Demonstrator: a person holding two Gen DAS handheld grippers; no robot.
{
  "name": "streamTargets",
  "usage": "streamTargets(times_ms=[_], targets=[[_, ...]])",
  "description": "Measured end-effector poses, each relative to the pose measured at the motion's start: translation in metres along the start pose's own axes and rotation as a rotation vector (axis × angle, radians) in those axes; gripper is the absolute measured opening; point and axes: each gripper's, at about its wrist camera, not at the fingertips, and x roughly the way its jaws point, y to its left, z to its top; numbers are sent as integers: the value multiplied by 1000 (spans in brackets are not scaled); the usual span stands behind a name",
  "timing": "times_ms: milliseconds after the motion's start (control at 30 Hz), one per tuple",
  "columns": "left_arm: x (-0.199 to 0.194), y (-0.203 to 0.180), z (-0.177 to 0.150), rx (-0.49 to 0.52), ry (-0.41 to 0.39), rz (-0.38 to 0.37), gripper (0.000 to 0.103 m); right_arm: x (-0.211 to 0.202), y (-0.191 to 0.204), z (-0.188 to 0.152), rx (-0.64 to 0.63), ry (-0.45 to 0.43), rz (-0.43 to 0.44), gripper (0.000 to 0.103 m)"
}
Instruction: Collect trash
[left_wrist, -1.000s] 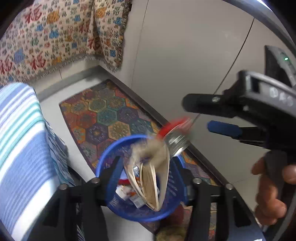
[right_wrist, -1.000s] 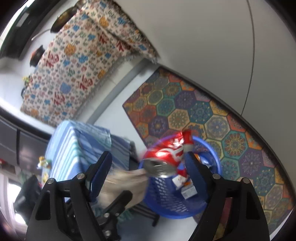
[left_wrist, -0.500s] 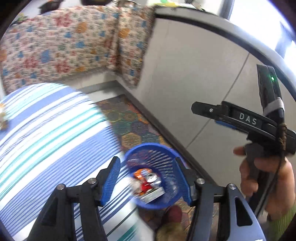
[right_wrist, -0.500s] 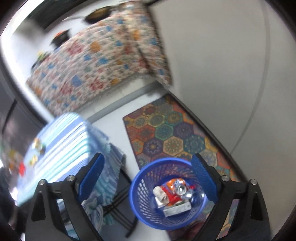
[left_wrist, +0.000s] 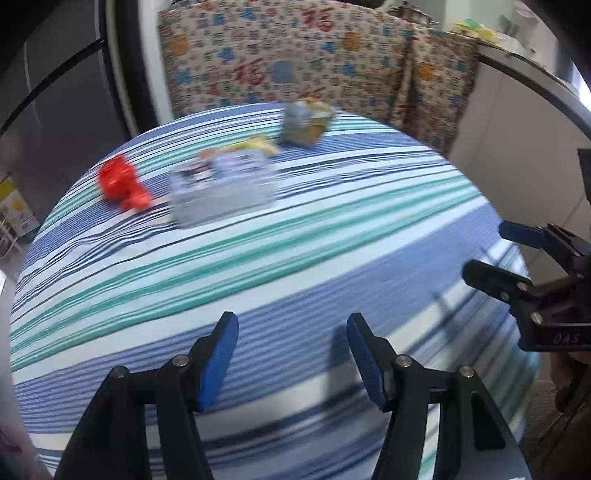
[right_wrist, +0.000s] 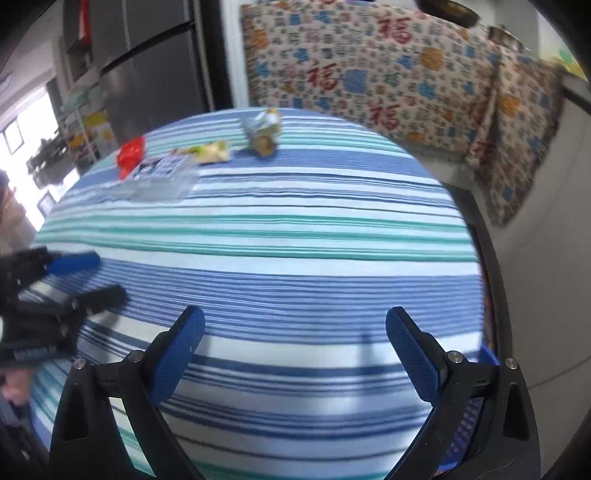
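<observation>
Left wrist view looks down over a worktop (left_wrist: 295, 266) draped in a woven cloth of blue, teal and white stripes, its surface ribbed and slightly wrinkled. The left gripper (left_wrist: 291, 354) hovers above the near edge with its black arms and blue textured fingers (left_wrist: 218, 358) released, nothing between them. Toward 11 o'clock lie the pieces of trash: a crumpled red wrapper (left_wrist: 120, 182), glossy and bunched; just beside it toward 1 o'clock a clear plastic box (left_wrist: 223, 188) with a printed label, smeared by blur; behind that a yellowish packet (left_wrist: 258, 144), mostly hidden by the box; and at 12 o'clock a squashed carton (left_wrist: 306, 123) in grey and tan, its print unreadable. At 3 o'clock the right gripper (left_wrist: 491, 254) enters from the frame edge, cut off at the handle. From the right wrist view its fingers (right_wrist: 177, 354) stand spread wide, nothing held, and are not opening any further; a sliver of blue mesh basket (right_wrist: 469, 421) peeks out at 4 o'clock, largely hidden behind the gripper arm. A patterned fabric hanging (right_wrist: 388, 74) fills the background.
</observation>
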Motion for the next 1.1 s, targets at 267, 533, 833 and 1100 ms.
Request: streamTargets(times_ms=[267, 533, 833, 1100], targets=[[15, 54, 15, 90, -20, -21, 81, 37, 34, 6, -47, 53, 21, 99], [51, 91, 62, 209, -27, -121, 87, 38, 30, 5, -40, 63, 34, 103], [63, 88, 90, 350, -54, -277, 87, 37, 30, 5, -43, 64, 38, 103], [47, 68, 83, 408, -123, -261, 79, 37, 30, 5, -48, 64, 43, 103]])
